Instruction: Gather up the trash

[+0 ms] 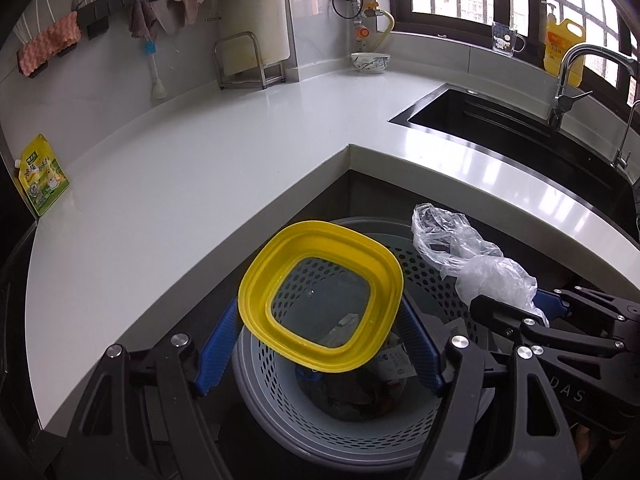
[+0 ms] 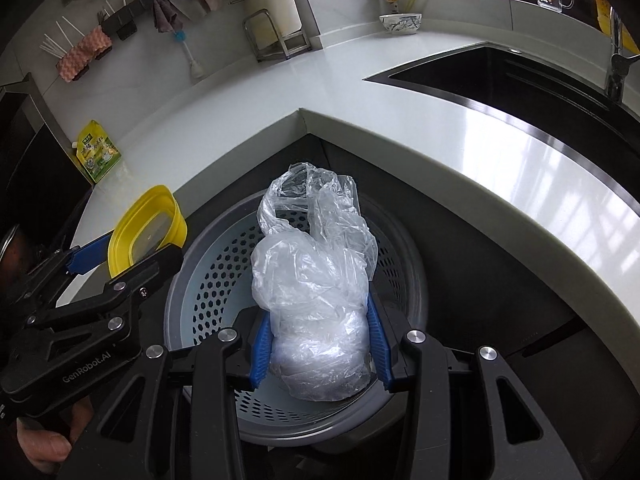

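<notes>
The left gripper [image 1: 320, 344] holds a yellow-rimmed lid [image 1: 320, 296] with a clear centre panel, its blue fingers [image 1: 218, 344] pressed against the lid's left and right edges. The lid hangs tilted above the perforated trash bin [image 1: 352, 416], a pale inner basket set in a grey outer ring, which stands on the floor in the inside corner of the white L-shaped countertop [image 1: 192, 168]. Through the lid's clear panel and below it, scraps of paper and dark waste lie at the bottom of the bin. The right gripper [image 2: 320, 344] clamps a crumpled clear plastic bag [image 2: 316, 284] between its blue fingers [image 2: 262, 350], gripping the bag's bulging near end while the loose far end stands up over the bin's far rim. The bag is held directly over the bin's opening; whether it touches the rim cannot be told. On the countertop's far left a green and yellow pouch [image 1: 42, 174] leans by the wall. A patterned bowl [image 1: 370, 63] sits in the far corner, near a metal rack [image 1: 250, 66]. The dark sink [image 1: 520, 136] lies to the right, with a chrome faucet [image 1: 572, 76] and a yellow bottle [image 1: 564, 50] beyond it.
</notes>
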### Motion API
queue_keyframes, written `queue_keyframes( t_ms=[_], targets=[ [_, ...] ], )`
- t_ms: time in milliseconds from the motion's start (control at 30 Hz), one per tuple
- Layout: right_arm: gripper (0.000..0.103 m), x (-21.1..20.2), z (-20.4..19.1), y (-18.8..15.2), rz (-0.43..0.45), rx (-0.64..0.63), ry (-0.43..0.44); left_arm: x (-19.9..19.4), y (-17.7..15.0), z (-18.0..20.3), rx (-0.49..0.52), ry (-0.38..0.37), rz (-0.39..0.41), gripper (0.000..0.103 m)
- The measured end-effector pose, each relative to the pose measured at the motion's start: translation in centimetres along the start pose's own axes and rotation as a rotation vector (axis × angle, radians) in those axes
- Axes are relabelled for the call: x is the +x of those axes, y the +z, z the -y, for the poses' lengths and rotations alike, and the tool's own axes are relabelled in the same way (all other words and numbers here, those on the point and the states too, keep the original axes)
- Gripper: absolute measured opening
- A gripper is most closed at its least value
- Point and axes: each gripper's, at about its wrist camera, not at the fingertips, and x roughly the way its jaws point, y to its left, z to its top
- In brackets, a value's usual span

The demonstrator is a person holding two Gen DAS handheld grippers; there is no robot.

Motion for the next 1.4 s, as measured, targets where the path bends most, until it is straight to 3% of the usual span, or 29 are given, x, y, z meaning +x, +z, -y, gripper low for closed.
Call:
queue_keyframes(
  t_ms=[267, 467, 967, 1400],
  targets=[
    [0.042, 0.8, -0.8, 0.2, -0.020, -0.014, 0.009, 0.4, 0.1, -1.0, -0.039, 0.001, -0.022, 0.077],
    [0.065, 0.5, -0.5, 0.5, -0.001, -0.002, -0.001, 0.1, 0.0, -1.8, -0.065, 0.018, -0.018, 0.086],
    [0.066, 0.2, -0.3, 0.5, 0.007, 0.003, -0.029, -0.3, -0.3, -2.3, -0.082, 0.042, -0.016, 0.087],
    [0.071, -0.6, -1.0, 0.6, 0.036, -0.025, -0.089, -0.4, -0.2, -2.7, -0.096, 0.086, -0.017, 0.095]
  ],
)
